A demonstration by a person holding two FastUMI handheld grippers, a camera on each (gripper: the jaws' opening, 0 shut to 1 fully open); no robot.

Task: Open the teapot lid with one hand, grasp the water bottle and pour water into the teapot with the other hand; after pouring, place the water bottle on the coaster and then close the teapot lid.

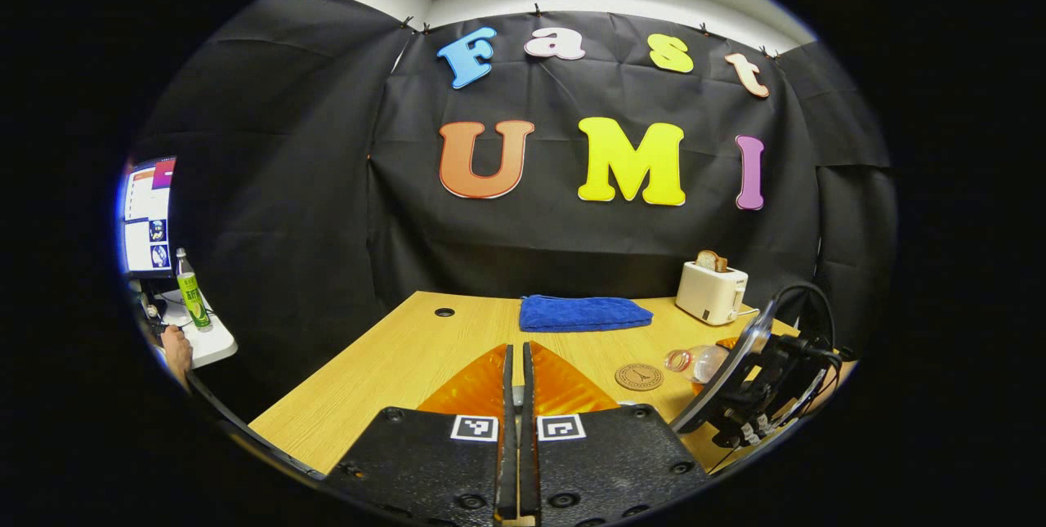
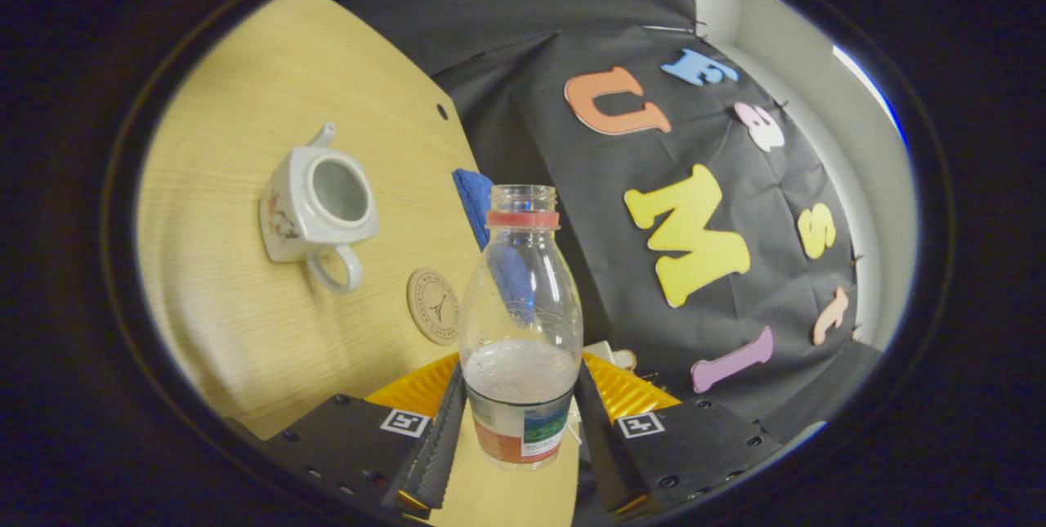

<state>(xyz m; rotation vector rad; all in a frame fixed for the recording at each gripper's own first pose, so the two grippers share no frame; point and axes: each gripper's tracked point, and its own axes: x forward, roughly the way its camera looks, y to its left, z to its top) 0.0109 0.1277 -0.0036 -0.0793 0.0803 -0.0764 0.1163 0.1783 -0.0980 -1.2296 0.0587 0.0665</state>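
Observation:
In the right gripper view my right gripper (image 2: 519,421) is shut on the lower body of a clear, uncapped water bottle (image 2: 521,306) with a red neck ring and a little water in it. The white teapot (image 2: 315,204) stands on the table (image 2: 245,331) with its lid off and its mouth open. A round cork coaster (image 2: 433,306) lies between teapot and bottle. In the left gripper view my left gripper (image 1: 513,380) is shut above the table; nothing shows between its fingers. To its right are the coaster (image 1: 639,377) and the right gripper (image 1: 723,363) with the tilted bottle (image 1: 699,362).
A folded blue towel (image 1: 584,313) lies at the table's back edge, with a white toaster (image 1: 711,292) holding bread to its right. Off the table's left side are a monitor (image 1: 147,216), a green bottle (image 1: 192,290) and a person's hand (image 1: 176,347).

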